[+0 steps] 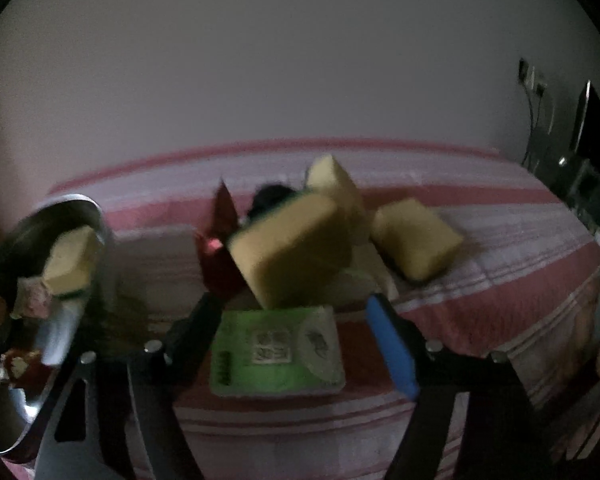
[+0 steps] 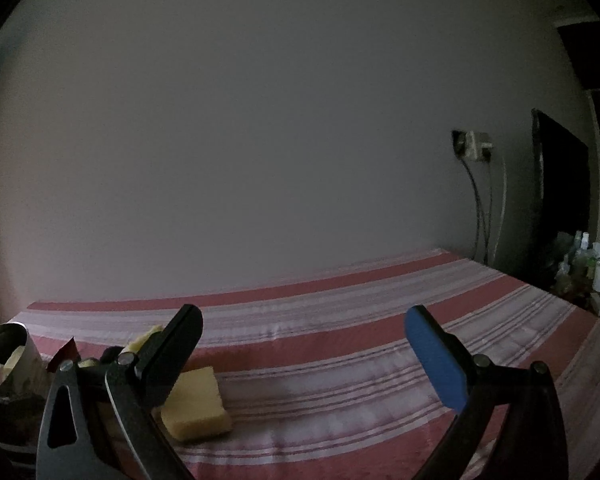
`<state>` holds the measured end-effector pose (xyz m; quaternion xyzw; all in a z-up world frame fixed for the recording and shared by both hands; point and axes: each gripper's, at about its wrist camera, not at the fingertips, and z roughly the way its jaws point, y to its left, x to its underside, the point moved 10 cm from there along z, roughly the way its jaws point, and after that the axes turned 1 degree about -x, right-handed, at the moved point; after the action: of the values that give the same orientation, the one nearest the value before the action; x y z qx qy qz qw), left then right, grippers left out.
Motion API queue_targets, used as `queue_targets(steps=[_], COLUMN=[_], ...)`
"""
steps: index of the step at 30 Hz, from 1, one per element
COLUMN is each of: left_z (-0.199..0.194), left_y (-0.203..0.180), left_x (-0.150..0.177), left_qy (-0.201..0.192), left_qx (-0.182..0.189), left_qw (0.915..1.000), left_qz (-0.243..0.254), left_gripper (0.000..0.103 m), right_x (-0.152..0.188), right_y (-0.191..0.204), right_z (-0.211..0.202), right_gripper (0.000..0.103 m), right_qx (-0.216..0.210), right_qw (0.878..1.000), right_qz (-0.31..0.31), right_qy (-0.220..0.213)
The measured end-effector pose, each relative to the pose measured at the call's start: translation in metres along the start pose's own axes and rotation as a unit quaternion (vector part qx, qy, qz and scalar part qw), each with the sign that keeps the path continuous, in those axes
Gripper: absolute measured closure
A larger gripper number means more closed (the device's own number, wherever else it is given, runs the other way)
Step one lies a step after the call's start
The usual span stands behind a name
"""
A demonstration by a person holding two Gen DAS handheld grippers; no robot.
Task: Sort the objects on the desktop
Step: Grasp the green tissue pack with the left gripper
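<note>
In the left wrist view my left gripper is open, its fingers either side of a green and white packet lying on the striped cloth. Just beyond the fingertips a yellow sponge sits tilted, with two more yellow sponges behind it and a dark red wrapper to its left. A metal bowl at the left holds another sponge and small items. In the right wrist view my right gripper is open and empty above the cloth, a yellow sponge by its left finger.
The table wears a pink and white striped cloth and stands against a plain wall. A dark screen, cables and several bottles stand at the far right. The metal bowl also shows at the left edge of the right wrist view.
</note>
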<state>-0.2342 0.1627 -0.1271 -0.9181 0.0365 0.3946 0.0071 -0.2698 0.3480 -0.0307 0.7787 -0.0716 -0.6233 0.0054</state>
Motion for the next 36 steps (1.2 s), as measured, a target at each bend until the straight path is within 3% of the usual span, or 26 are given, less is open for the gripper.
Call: queue_targets(steps=[6,8,9,17,23,29,32,34,36], left_z=[0.013,0.012,0.009,-0.007,-0.028,-0.025,-0.026,-0.026,-0.028], left_y=[0.004,0.004,0.004,0.006,-0.003,0.007,0.014,0.018,0.018], left_x=[0.004,0.005,0.006,0.002,-0.001,0.003,0.008,0.011,0.013], left_qy=[0.030,0.028,0.027,0.003,-0.030,-0.019,-0.011,-0.003,0.001], left_qx=[-0.025,-0.038,-0.035,0.010,0.056,0.083,0.078,0.072,0.076], left_qw=[0.9992,0.9988,0.9989,0.9999,0.9977,0.9951,0.9958,0.9966,0.9961], left_qz=[0.000,0.009,0.012,-0.007,-0.025,-0.050,-0.046,-0.039,-0.043], left_gripper=[0.030,0.041,0.041,0.055,0.083,0.084,0.075,0.040,0.025], right_x=[0.004,0.004,0.005,0.008,0.011,0.018,0.017,0.017,0.016], right_y=[-0.003,-0.003,-0.003,-0.005,0.000,-0.007,-0.009,-0.008,-0.005], right_z=[0.007,0.009,0.010,0.015,0.022,0.027,0.024,0.024,0.024], right_gripper=[0.001,0.001,0.001,0.001,0.001,0.001,0.001,0.001,0.001], right_qx=[-0.011,-0.015,-0.016,-0.018,-0.029,-0.028,-0.024,-0.022,-0.021], right_qw=[1.000,1.000,1.000,0.999,0.999,0.997,0.997,0.998,0.998], right_qz=[0.010,0.014,0.015,0.029,0.030,0.052,0.053,0.048,0.041], right_qy=[0.014,0.015,0.017,0.026,0.032,0.048,0.043,0.042,0.040])
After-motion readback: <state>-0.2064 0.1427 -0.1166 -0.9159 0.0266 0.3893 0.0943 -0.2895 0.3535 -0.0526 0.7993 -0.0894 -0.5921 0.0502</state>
